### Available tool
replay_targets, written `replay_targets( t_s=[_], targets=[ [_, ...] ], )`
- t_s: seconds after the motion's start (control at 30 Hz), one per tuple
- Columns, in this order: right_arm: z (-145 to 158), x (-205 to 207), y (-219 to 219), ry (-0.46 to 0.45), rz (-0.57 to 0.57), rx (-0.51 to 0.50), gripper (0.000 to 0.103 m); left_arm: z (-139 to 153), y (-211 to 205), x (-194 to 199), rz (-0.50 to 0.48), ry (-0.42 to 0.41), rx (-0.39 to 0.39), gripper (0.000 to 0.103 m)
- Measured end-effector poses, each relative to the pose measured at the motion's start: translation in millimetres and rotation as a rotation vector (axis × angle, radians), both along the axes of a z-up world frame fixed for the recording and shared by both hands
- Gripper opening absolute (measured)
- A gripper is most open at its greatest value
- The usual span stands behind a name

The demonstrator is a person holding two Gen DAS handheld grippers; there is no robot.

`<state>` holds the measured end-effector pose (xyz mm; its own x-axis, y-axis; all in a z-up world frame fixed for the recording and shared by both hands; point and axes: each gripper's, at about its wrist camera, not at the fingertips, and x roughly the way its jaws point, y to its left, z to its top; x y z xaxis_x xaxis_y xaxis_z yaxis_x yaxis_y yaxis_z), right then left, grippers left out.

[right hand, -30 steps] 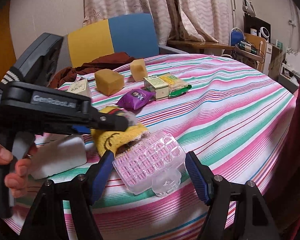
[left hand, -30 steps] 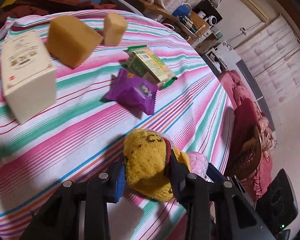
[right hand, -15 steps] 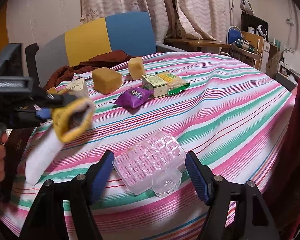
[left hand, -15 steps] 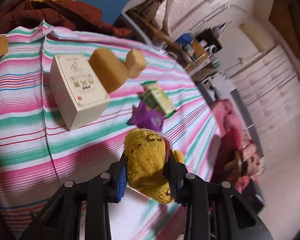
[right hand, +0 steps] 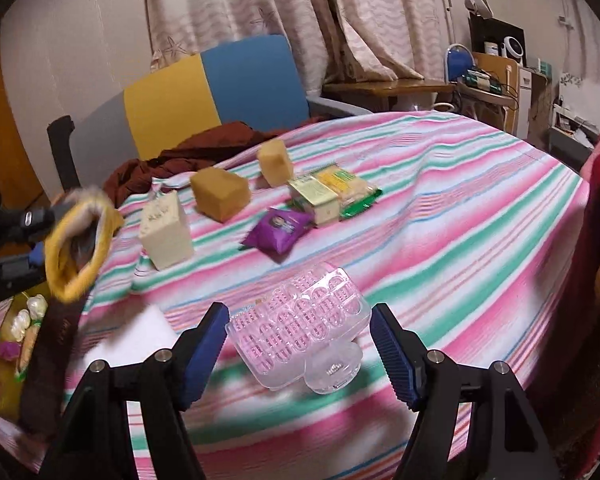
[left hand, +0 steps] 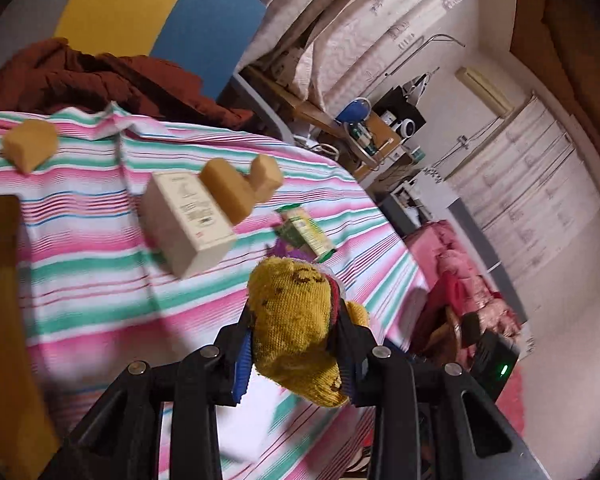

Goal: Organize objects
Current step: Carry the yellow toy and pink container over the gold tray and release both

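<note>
- left tongs [left hand: 296, 344] clamped tight on the yellow sock [left hand: 296, 320], held up off the striped worktop [left hand: 80, 280]
- right tongs [right hand: 300, 348] spread wide either side of the clear pink case [right hand: 300, 320], pads not touching it, case lying on the worktop near the front edge

Yellow knitted sock [left hand: 296, 320] hanging pinched off the table, clear pink-lined plastic tray [right hand: 300, 332] lying tilted on the striped cloth, cream box [right hand: 164, 232] standing upright, purple packet [right hand: 278, 232] lying beside green packets [right hand: 332, 192], tan sponge blocks [right hand: 220, 192] sitting behind.
</note>
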<state>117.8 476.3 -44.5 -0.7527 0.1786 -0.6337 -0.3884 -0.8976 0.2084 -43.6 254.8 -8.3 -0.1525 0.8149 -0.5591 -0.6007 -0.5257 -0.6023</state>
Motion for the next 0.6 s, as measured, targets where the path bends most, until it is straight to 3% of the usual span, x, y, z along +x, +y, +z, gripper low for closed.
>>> replay_targets(
  t_s=[0.6],
  targets=[
    [37,-43,-107,0.086,0.31,-0.089,0.073,0,-149,37,0.197,0.112,-0.088,0.035]
  ],
)
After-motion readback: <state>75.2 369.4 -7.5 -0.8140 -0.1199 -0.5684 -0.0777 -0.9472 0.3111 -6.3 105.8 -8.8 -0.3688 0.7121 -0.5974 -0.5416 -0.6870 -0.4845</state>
